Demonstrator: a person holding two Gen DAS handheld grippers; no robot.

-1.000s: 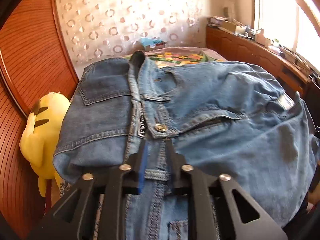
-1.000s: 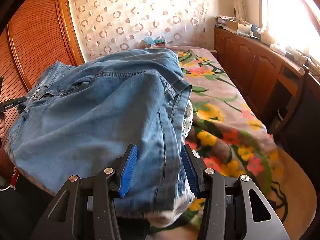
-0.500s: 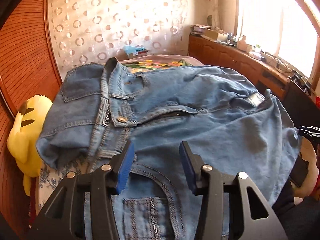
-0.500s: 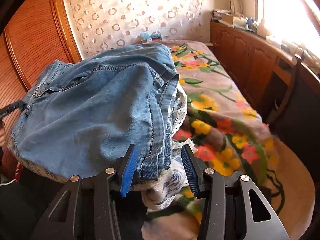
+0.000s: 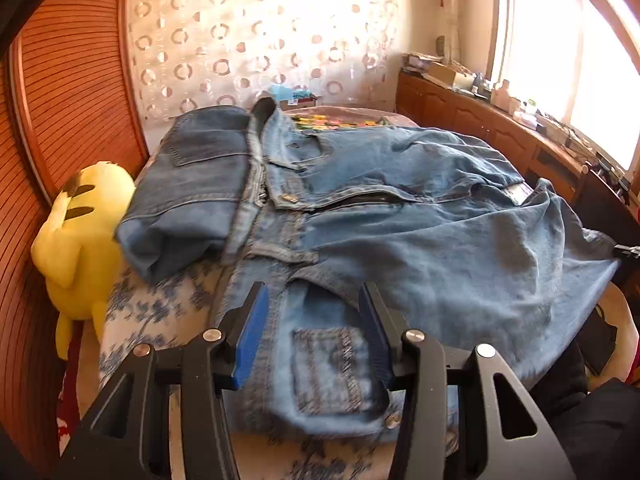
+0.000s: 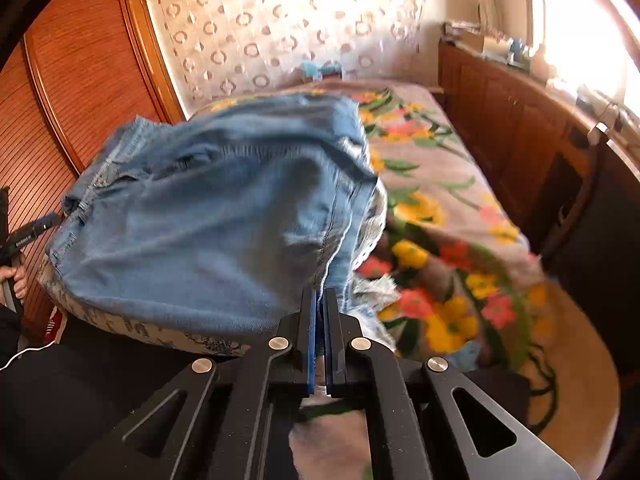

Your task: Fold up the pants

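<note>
A bedroom with a patterned curtain wall (image 5: 260,52), ribbed wooden wardrobe doors (image 5: 76,92) and a low wooden cabinet (image 5: 480,120) under a bright window frames a bed whose floral bedspread (image 6: 440,200) carries the work.

From the left wrist view, the blue denim pants (image 5: 400,220) lie spread across the bed on a blue-and-white printed cloth (image 5: 160,312), waistband and fly toward the left, a metal button showing near the open fly. A yellow plush toy (image 5: 80,240) sits just beside the pants against the wardrobe. The left gripper (image 5: 312,308) hovers over the near edge of the denim with its jaws spread wide; the blue pads (image 5: 250,332) straddle a patch pocket, and nothing is pinched between them. Whether the finger undersides touch the fabric cannot be told.

From the right wrist view, the pants (image 6: 208,220) bulk up on the left half of the bed, blurred, the floral bedspread bare to their right. The right gripper (image 6: 319,304) has its jaws pressed nearly together, clamping a seamed edge of the denim at the near right corner, the fabric pulled up toward the tips. At the far left edge, the other tool's black tip and a hand (image 6: 14,276) show beside the wardrobe.
</note>
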